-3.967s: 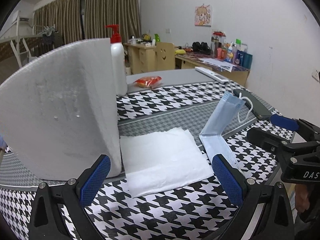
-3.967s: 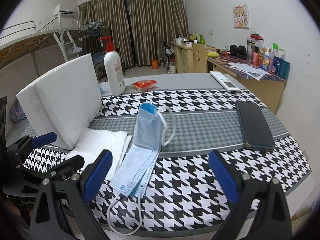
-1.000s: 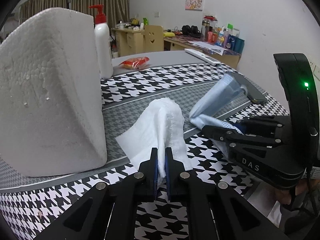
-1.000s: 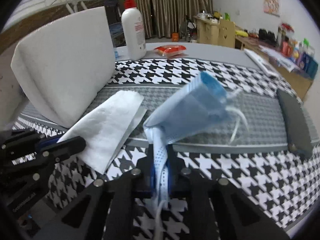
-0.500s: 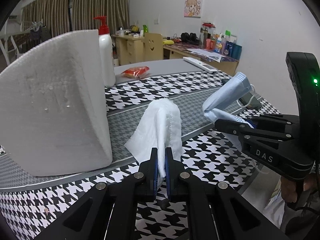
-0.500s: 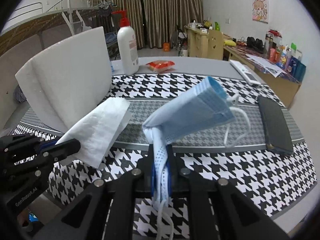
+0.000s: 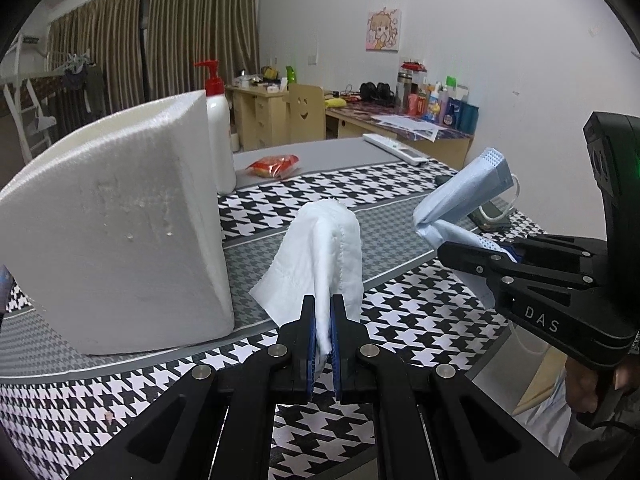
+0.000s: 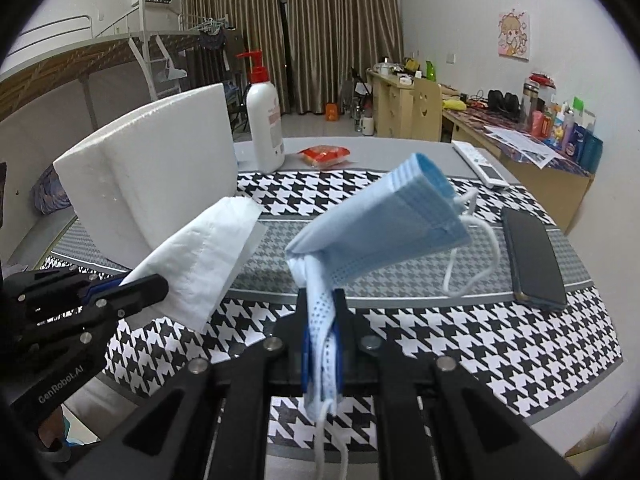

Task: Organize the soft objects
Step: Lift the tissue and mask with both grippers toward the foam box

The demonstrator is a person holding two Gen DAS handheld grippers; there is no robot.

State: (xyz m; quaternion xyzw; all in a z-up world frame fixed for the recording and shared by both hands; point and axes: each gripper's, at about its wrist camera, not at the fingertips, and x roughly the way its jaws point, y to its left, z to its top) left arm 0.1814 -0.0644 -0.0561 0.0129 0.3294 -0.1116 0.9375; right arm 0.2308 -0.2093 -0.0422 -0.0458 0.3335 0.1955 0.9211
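Before me the desk (image 8: 440,344) wears a black-and-white houndstooth cloth crossed by a grey band. The white foam block (image 8: 160,176) stands on it. Behind the block stands a pump bottle (image 8: 264,128), with a red snack packet (image 8: 326,156) beside the bottle. Well right of the block lie a dark phone (image 8: 532,256) and a white remote (image 8: 480,164).

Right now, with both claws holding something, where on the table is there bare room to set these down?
Bare patches: the checked cloth below the blue face mask, left of the black phone, and the near edge. Crowded: the left, by the white foam block, white pump bottle and red snack packet.
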